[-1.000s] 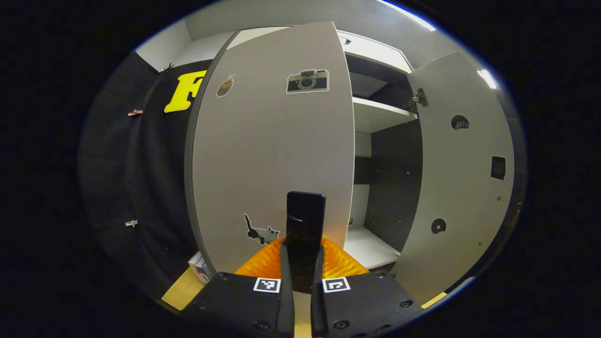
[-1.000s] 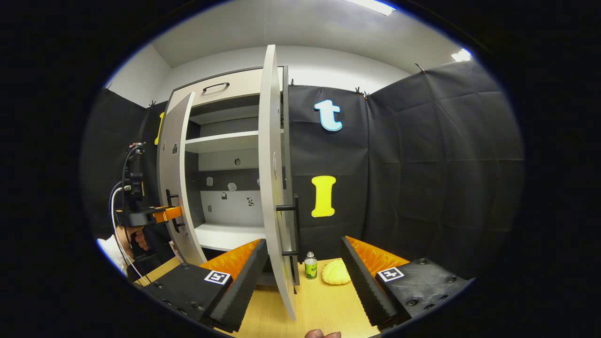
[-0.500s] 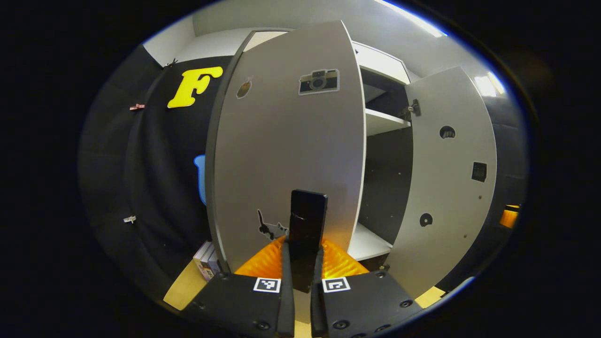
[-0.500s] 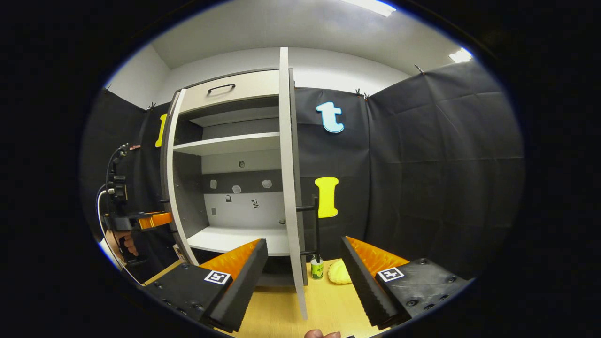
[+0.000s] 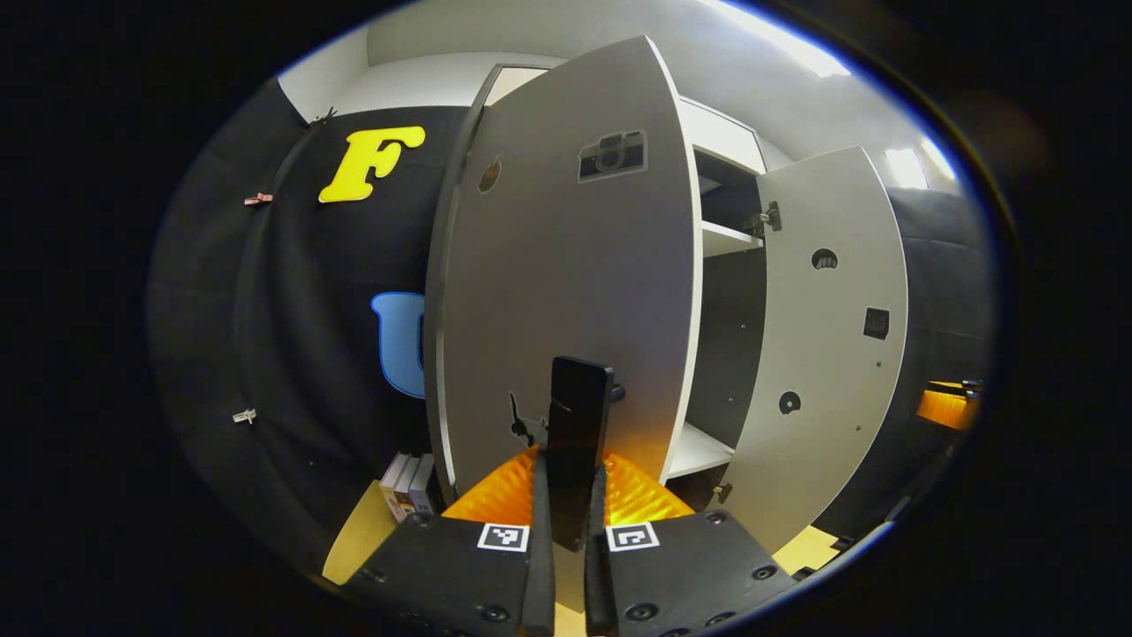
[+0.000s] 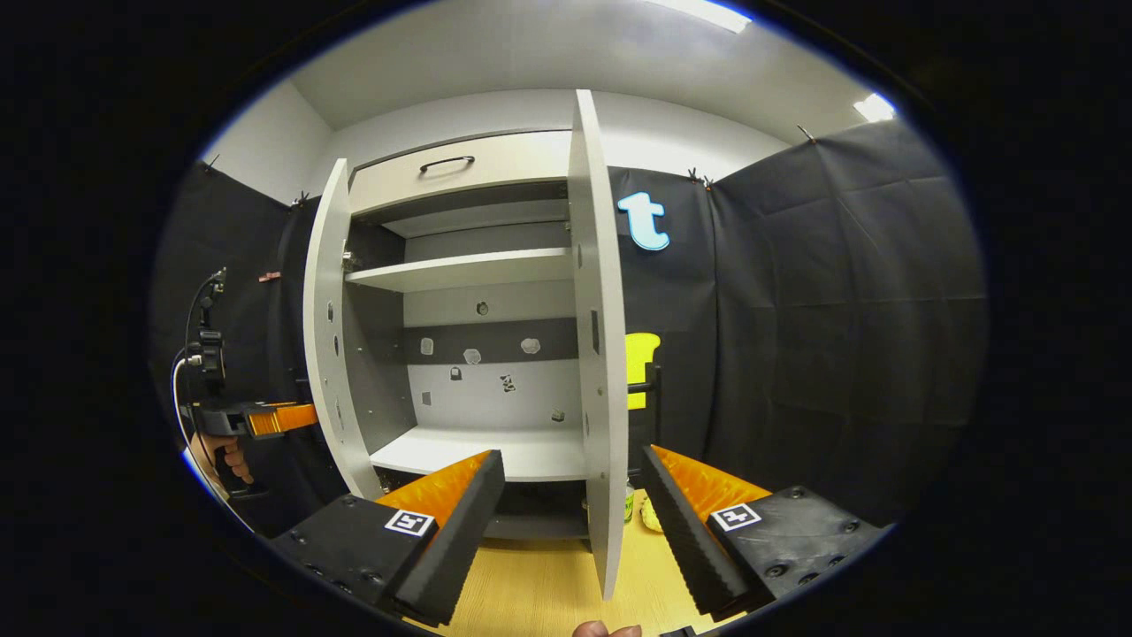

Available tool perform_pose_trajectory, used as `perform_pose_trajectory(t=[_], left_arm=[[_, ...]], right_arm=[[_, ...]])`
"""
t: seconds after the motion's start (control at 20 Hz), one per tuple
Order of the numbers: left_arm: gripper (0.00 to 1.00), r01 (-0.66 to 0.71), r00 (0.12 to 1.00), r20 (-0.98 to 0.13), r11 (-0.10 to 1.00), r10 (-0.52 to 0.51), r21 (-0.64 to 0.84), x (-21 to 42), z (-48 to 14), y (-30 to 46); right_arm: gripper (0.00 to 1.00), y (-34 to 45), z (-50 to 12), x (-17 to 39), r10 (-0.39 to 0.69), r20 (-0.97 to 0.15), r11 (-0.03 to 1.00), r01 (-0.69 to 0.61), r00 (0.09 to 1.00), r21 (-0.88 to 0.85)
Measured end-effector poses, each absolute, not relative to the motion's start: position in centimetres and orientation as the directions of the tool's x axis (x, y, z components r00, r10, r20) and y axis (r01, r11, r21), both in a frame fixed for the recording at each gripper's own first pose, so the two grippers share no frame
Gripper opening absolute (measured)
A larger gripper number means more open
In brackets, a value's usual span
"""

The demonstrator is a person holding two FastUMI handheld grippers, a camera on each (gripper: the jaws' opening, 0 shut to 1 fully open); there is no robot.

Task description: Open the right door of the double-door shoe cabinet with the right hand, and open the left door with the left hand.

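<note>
Both doors swung out; left door's opening nearly done.
Left gripper (image 5: 566,522) clamps the left door (image 5: 566,265) handle (image 5: 579,420); right gripper (image 6: 570,522) gapes wide astride the right door (image 6: 597,354). Next, release.

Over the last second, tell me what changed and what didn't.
The left door swung further open, pulled by the left gripper, which stays shut on the left door's handle. The right door also swung wider, though the right gripper stays open, off it. The shelves look unchanged.

Both doors stand swung out, leaving the cabinet's lower shelf (image 6: 478,451) open at frame centre. The right door (image 6: 597,354) stands edge-on between the spread fingers of the right gripper (image 6: 570,522), blocking straight passage.
</note>
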State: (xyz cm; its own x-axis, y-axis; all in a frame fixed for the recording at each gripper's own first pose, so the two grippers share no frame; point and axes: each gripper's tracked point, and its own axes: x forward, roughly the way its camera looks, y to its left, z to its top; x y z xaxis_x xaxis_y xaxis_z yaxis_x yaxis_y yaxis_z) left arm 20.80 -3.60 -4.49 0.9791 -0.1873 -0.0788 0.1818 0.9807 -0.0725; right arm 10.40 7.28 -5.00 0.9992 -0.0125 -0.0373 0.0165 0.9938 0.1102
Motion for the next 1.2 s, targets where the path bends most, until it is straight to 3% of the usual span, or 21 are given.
perform_pose_trajectory(t=[0.8, 0.95, 1.05, 1.15, 1.2], left_arm=[[0.17, 0.104, 0.993, -0.055, 0.992, -0.108, -0.077, 19.0, -4.3, -0.9], [0.17, 0.037, 0.996, -0.077, 0.995, -0.044, -0.096, 18.9, -4.8, 0.6], [0.16, -0.068, 0.992, -0.110, 0.992, 0.056, -0.106, 18.3, -5.4, 2.4], [0.08, -0.047, 0.992, -0.120, 0.993, 0.034, -0.110, 18.0, -5.5, 2.4], [0.14, -0.038, 0.993, -0.113, 0.991, 0.023, -0.131, 18.2, -5.3, 1.8]], right_arm=[[0.97, 10.9, -6.0, 10.1, 0.036, -0.069, 0.989, -0.025, 0.997, 0.147], [0.97, 11.9, -6.1, 10.2, 0.052, -0.074, 0.988, -0.041, 0.996, 0.148], [0.97, 12.6, -6.1, 10.2, 0.066, -0.076, 0.987, -0.054, 0.995, 0.150], [0.97, 13.1, -6.1, 10.2, 0.076, -0.076, 0.987, -0.064, 0.994, 0.149], [0.97, 13.3, -6.1, 10.2, 0.081, -0.075, 0.987, -0.069, 0.994, 0.146]])
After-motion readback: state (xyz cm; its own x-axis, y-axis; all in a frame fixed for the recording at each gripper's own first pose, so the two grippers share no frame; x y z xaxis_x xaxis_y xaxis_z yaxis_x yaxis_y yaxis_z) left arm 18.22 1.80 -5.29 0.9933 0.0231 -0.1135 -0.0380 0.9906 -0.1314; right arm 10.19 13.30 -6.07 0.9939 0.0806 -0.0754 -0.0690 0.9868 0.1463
